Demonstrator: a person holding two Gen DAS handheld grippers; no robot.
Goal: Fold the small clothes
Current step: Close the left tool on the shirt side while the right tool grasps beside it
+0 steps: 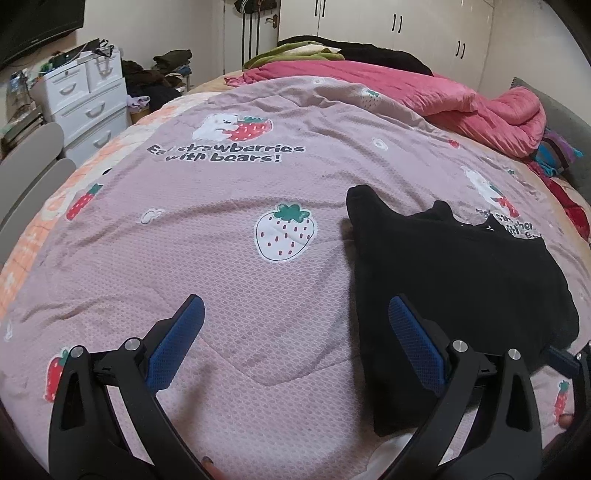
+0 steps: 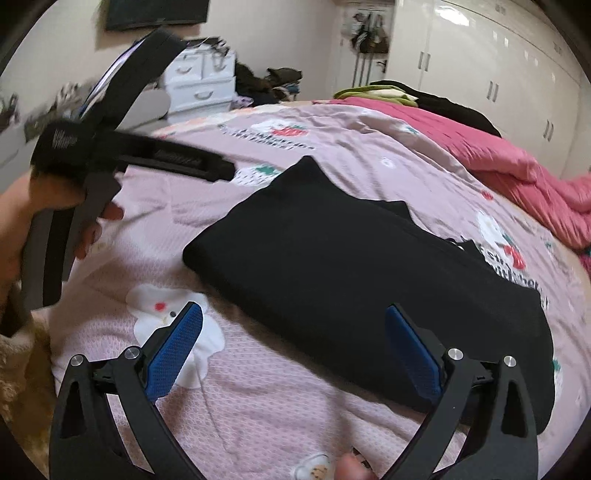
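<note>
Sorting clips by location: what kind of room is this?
Most likely a home bedroom: a bed with a strawberry-print quilt, white wardrobe doors along the wall, and a small white drawer unit beside it.

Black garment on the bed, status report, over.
Left hand-held gripper open, empty. Right hand-held gripper open, empty. Black garment lies folded on the strawberry quilt, nothing touching it. Nothing in the way.
</note>
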